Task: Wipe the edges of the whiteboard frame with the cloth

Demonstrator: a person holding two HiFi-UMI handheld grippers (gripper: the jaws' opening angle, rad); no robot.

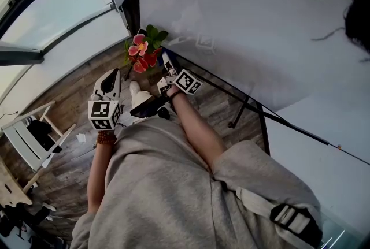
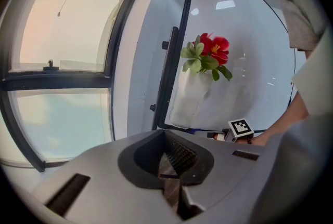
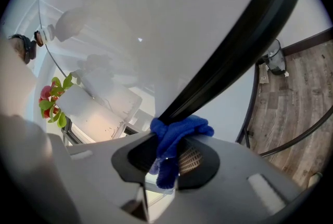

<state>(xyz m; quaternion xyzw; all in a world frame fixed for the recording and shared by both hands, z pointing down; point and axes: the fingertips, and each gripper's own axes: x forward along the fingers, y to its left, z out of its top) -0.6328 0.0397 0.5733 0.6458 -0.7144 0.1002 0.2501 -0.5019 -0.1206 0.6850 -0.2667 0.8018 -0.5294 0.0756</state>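
Broadly, we see the whiteboard (image 1: 243,17) filling most of the head view, a big white panel standing over a wood-plank floor (image 1: 69,173). To its left, a large window (image 2: 62,62) with dark bars takes up much of the left gripper view. The whiteboard frame (image 3: 234,56) is a black strip. In the right gripper view it runs diagonally from the upper right down to the jaws. In the head view, thin black stand legs (image 1: 243,106) reach down to the floor below the board's lower edge. By the lower left corner of the board we find a bunch of red and pink flowers (image 1: 141,51) with green leaves, set in a white wrapper (image 2: 190,98). The person's grey top (image 1: 162,184) fills the bottom of the head view, with both forearms stretched toward that corner. The left gripper (image 1: 113,74) hangs just left of the flowers and is apart from the board. In its own view the jaws are drawn together with nothing between them. The right gripper (image 1: 166,61) is up at the board's bottom edge near the corner, just beside the flowers. Its jaws are clamped on the blue cloth (image 3: 174,137). We see the cloth bunched above the jaw tips and pressed against the black frame strip, with a short tail hanging down between the jaws.
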